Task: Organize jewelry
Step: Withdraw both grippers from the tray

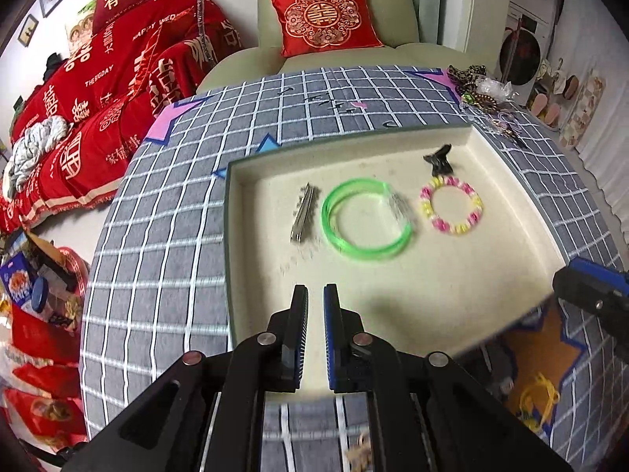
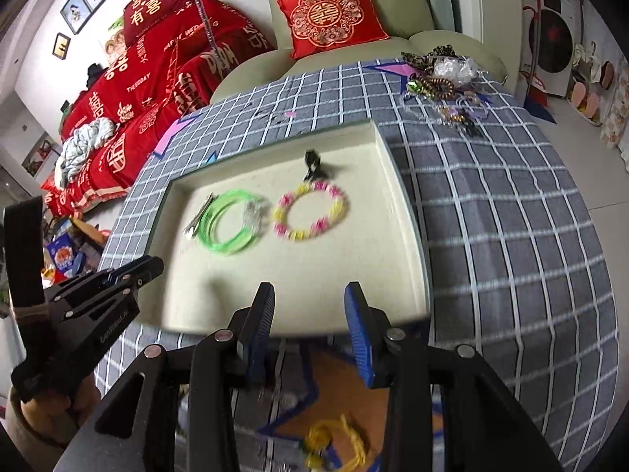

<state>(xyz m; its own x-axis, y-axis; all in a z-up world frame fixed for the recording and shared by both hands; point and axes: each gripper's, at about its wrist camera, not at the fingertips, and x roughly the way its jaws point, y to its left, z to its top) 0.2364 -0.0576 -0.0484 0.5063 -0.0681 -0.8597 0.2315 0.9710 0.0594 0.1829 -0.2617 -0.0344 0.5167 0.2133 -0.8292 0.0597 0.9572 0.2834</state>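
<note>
left wrist view: the left gripper (image 1: 315, 295) hangs over the near end of the cream rectangular tray (image 1: 393, 306), tongs nearly together with a narrow empty gap. in the tray lie one silver metal hair clip (image 1: 303, 213), one green translucent bangle set (image 1: 365, 218), one pink-and-yellow beaded bracelet (image 1: 452, 204) and one black claw clip (image 1: 440, 159).

right wrist view: the right gripper (image 2: 309, 295) has its tongs apart, holding nothing. one tangled jewelry pile (image 2: 444, 78) waits on the checked cloth, and one yellow cord piece (image 2: 338, 444) lies below the gripper. it is best to reach for the pile slowly and pinch a single strand.
</note>
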